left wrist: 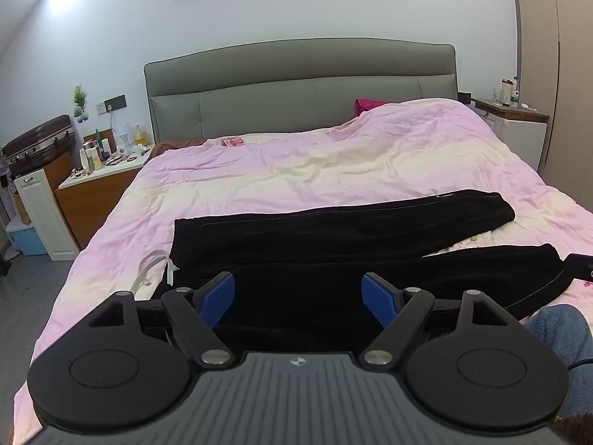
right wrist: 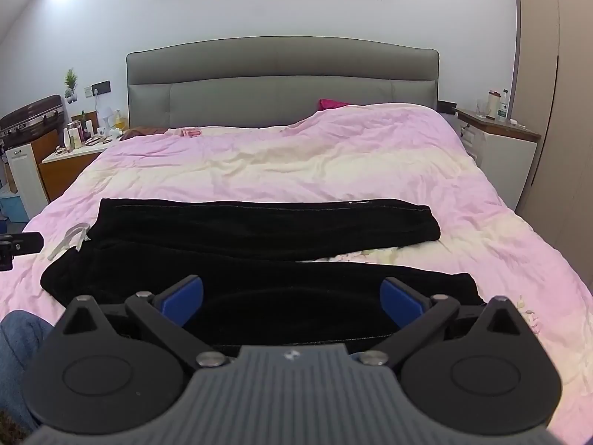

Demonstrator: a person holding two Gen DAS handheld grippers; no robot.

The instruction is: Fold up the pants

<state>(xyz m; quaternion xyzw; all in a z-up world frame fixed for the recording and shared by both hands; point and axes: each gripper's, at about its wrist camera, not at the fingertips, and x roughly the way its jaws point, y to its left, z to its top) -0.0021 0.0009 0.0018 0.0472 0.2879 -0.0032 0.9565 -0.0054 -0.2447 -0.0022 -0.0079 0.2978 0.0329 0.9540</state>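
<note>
Black pants [left wrist: 333, 237] lie flat across the near part of a pink bedspread [left wrist: 296, 163], waistband at the left with a white drawstring [left wrist: 155, 267], two legs stretching right. My left gripper [left wrist: 298, 296] hovers open over the waist end, blue pads wide apart, nothing between them. In the right wrist view the same pants [right wrist: 259, 230] spread out, and my right gripper [right wrist: 291, 300] is open above the near leg, close to its cuff end. The left gripper's tip [right wrist: 18, 246] shows at that view's left edge.
A grey headboard [left wrist: 300, 81] backs the bed. A wooden nightstand [left wrist: 96, 185] crowded with bottles stands left, with a white cabinet [left wrist: 40, 215] beside it. Another nightstand [left wrist: 515, 126] stands right. A person's denim-clad leg [left wrist: 559, 330] is near the bed's front edge. A magenta cloth [left wrist: 367, 105] lies by the headboard.
</note>
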